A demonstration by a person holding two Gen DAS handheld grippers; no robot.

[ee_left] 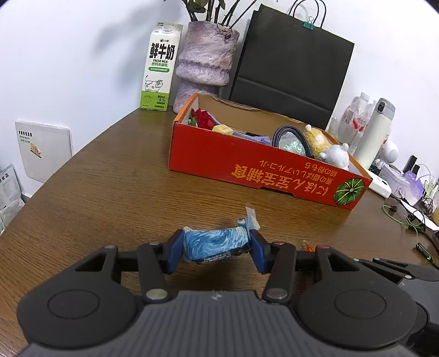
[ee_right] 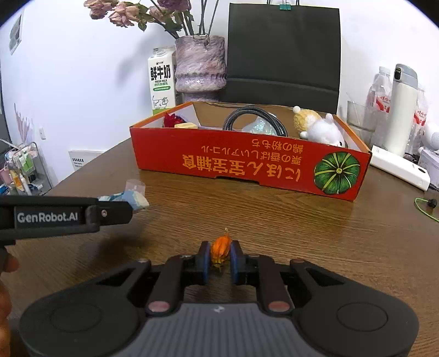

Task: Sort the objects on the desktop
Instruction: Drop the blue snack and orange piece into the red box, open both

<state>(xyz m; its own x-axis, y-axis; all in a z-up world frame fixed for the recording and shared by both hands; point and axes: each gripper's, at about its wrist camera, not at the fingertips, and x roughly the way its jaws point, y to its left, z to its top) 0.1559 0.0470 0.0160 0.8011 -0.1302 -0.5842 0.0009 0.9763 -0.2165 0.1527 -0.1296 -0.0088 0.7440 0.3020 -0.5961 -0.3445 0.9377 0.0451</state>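
Gripping a blue packet (ee_left: 216, 244), left gripper (ee_left: 216, 248) hangs short of the red box (ee_left: 247, 162).

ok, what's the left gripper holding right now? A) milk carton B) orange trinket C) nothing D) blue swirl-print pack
D: in the left wrist view the left gripper is shut on the blue swirl-print pack, its blue pads pressed against both ends; the small orange item sits in the right gripper instead.

Flower heads (ee_left: 200, 5) cut off above; cable (ee_left: 290, 137) half behind box wall (ee_left: 247, 162).
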